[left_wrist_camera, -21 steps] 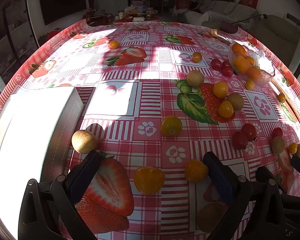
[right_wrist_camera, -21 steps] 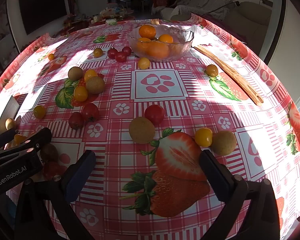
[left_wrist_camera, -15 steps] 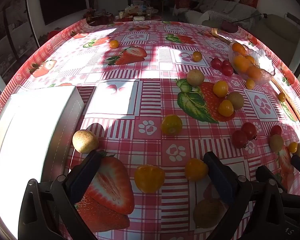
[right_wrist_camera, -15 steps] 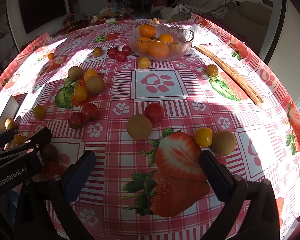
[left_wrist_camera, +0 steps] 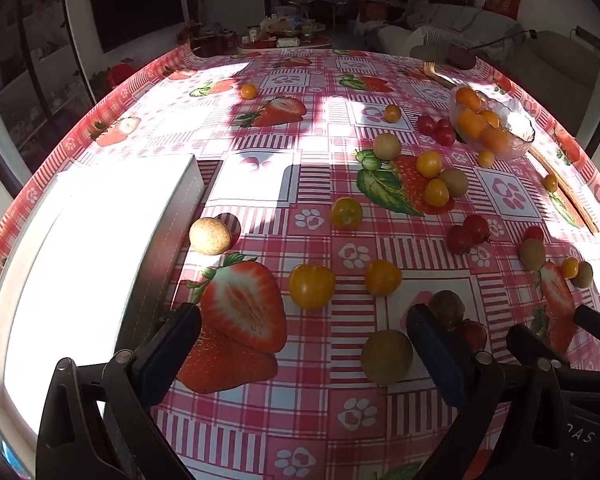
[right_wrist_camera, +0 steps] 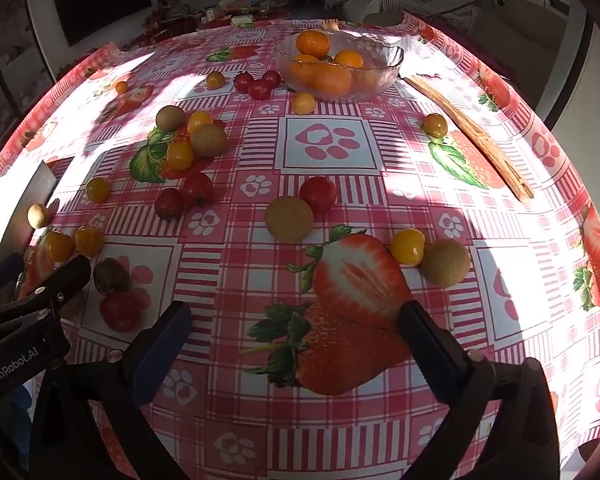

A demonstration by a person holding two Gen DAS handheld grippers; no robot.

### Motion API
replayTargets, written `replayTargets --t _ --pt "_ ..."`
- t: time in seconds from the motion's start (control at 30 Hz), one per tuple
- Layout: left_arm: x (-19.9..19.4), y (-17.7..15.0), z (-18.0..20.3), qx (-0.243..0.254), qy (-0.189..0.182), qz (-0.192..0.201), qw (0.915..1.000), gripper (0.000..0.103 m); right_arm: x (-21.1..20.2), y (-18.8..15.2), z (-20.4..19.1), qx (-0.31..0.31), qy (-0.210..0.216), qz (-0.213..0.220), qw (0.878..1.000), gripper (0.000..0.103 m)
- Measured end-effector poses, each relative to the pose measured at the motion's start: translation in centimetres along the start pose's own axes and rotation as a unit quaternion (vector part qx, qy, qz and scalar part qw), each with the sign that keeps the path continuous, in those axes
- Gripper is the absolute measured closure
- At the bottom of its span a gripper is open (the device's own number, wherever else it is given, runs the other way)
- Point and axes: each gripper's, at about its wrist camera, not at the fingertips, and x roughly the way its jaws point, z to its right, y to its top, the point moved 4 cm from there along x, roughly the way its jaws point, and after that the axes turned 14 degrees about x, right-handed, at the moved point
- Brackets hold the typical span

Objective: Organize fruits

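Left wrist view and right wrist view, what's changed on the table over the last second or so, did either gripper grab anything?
Nothing was grabbed. The left gripper has drawn back a little: the fruits slid up its view, and a brown fruit near its right finger came fully into sight. The right gripper shifted only slightly. Both remain wide open and empty over the tablecloth. The loose fruits and the glass bowl have not moved.

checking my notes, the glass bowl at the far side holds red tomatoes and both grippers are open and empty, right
Not quite. The glass bowl holds oranges, not red tomatoes; three red tomatoes lie on the tablecloth just beside it, as the right wrist view shows. The rest stands: the left gripper and right gripper are both open and empty.
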Motion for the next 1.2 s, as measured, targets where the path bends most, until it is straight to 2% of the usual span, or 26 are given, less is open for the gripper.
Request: replayTargets --t 0.2,0.5,1.2 --pt "-1.2 -0.4 0.8 0.018 0.013 0.002 0.9997 0.0 -1.4 -0.7 0.3 0.0 -0.005 0.015 1.0 0.0" --pt "-1.7 -0.5 1.4 0.03 0.011 0.0 0.9995 0.0 -2.5 -0.3 1.0 0.005 -0.002 0.023 1.0 0.0" --pt "-2.1 0.6 2.3 0.051 -0.004 -0.019 0.9985 0.0 -2.4 0.5 2.0 0.001 0.001 0.002 1.0 0.0"
